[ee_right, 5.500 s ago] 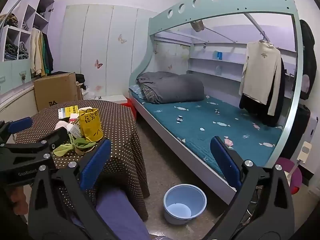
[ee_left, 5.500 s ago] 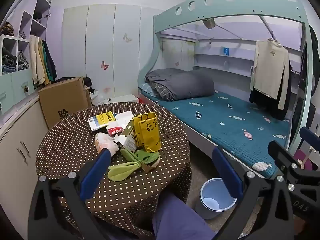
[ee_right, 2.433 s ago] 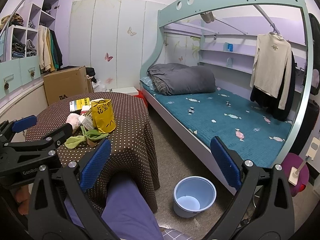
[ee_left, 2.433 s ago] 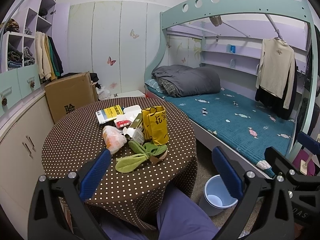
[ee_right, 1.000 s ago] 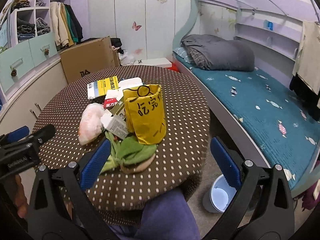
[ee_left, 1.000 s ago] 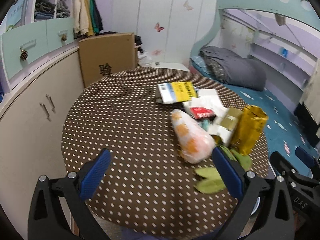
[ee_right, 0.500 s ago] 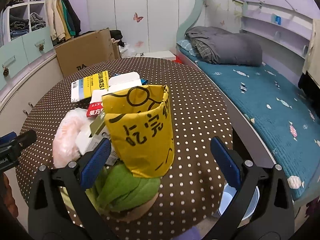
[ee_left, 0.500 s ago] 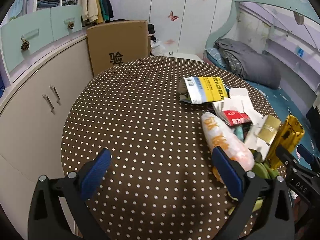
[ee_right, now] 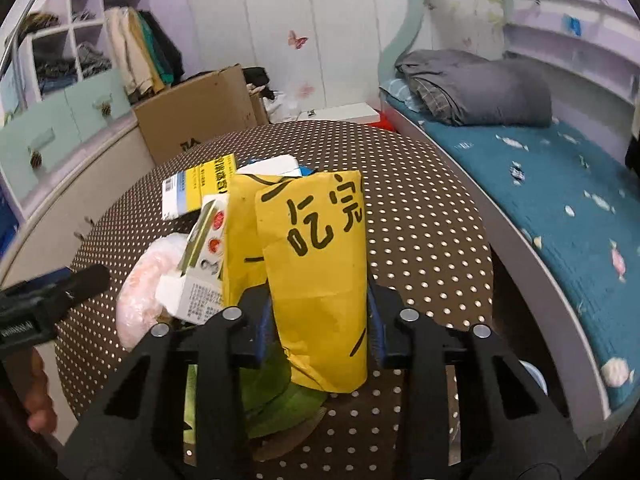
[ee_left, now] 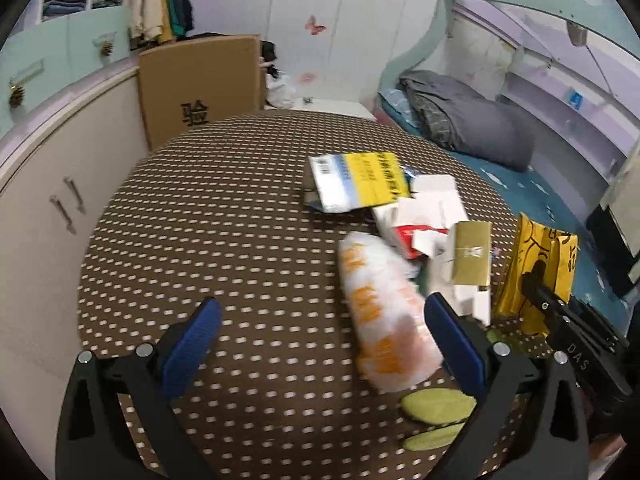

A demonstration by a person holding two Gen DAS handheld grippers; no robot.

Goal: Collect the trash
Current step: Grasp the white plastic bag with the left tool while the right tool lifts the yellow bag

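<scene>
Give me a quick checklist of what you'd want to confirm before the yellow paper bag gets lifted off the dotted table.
1. Right gripper around the yellow paper bag with black writing: ok, its jaws have just been closing and the bag sits between them.
2. Bag upright: ok.
3. Grip firm enough to lift: cannot tell, the pads are hidden behind the bag.
4. Bag free of the white printed carton leaning beside it: cannot tell.
5. Left gripper out of the way: ok, open, holding nothing, over the brown dotted tablecloth beside the orange-and-white plastic bag.
6. Green cloth under the bag's base: not ok, may drag along.
</scene>
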